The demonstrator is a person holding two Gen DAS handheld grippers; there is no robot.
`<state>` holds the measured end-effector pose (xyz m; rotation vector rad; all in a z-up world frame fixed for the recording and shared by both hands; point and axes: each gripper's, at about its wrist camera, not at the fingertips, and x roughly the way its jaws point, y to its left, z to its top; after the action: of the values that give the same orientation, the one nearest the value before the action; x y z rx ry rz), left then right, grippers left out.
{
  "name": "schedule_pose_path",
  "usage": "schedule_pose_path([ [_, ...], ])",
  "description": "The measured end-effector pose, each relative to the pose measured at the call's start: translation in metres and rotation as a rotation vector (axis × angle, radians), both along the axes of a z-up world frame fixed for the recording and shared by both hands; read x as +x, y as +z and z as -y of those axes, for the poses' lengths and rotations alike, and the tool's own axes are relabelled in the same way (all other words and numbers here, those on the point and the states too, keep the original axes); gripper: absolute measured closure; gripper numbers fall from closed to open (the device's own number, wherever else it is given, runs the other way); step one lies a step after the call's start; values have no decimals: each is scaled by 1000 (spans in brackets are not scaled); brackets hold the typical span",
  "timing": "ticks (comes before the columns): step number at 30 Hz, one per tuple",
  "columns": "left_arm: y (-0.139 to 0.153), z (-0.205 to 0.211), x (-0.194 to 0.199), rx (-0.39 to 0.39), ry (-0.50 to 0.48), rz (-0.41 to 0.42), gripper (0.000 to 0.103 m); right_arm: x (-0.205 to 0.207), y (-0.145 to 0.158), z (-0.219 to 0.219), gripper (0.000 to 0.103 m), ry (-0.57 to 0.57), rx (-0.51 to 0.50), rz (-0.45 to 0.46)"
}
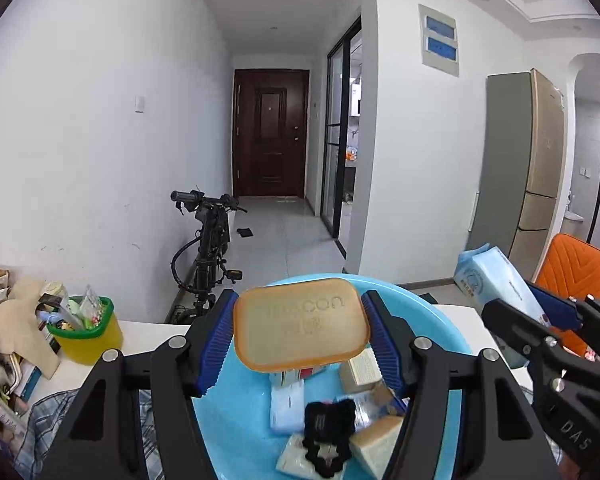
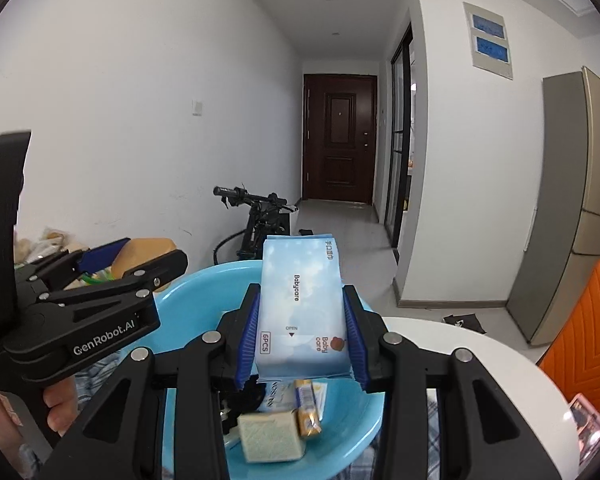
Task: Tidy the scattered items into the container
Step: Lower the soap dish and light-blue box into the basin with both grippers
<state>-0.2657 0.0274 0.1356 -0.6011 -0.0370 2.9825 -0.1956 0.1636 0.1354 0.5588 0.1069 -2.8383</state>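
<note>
White table [image 2: 460, 344], blue basin [image 1: 236, 424] at its near edge: both loads carried over the basin.
Left gripper [image 1: 300, 332] clamps a tan soap bar [image 1: 300, 330], right gripper [image 2: 302, 336] pinches a wipes pack [image 2: 300, 312]; next, each likely needs lowering and releasing among the basin's contents.

left tongs [image 1: 300, 344]: black linked arms, silver round rivets, ribbed blue pads | right tongs [image 2: 302, 340]: same black frame, silver rivets, ribbed blue pads | markings: white "GenRobot.AI" lettering on left tongs' side | hand [image 2: 62, 406]: bare fingers on black grip
</note>
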Motion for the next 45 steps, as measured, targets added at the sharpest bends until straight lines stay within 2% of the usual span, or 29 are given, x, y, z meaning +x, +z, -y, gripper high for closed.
schedule_pose_path([
  [5, 7, -10, -33, -24, 34, 55, 38, -31, 8, 1, 66, -30, 39, 40],
  [9, 13, -4, -63, 27, 49, 113, 38, -52, 16, -4, 66, -45, 3, 78],
  [14, 22, 8, -84, 51, 87, 149, 38, -68, 23, 0, 66, -72, 31, 96],
  [18, 38, 8, -88, 31, 97, 166, 38, -77, 32, 4, 66, -63, 50, 126],
  [23, 48, -1, -96, -52, 87, 241, 38, -98, 37, 7, 66, -43, 59, 273],
  [25, 44, 1, -104, -45, 137, 314, 38, -107, 35, 5, 66, -35, 64, 347],
  [27, 42, 8, -109, -2, 123, 378, 38, -112, 32, 3, 66, -24, 98, 397],
  [31, 39, 3, -118, -108, 115, 445, 38, -122, 33, -7, 66, -21, 110, 474],
  [32, 37, 1, -122, -121, 101, 473, 38, -127, 34, -9, 66, -16, 106, 492],
  [34, 32, -2, -122, -97, 72, 514, 38, -132, 35, -11, 66, -19, 116, 507],
  [36, 29, -3, -126, -59, 55, 531, 38, -134, 32, -9, 66, -20, 126, 513],
  [40, 12, -14, -126, -108, 39, 544, 38, -140, 18, -10, 66, -7, 107, 552],
  [45, -18, -11, -132, -71, 23, 592, 38, -145, -8, -11, 66, -16, 111, 590],
])
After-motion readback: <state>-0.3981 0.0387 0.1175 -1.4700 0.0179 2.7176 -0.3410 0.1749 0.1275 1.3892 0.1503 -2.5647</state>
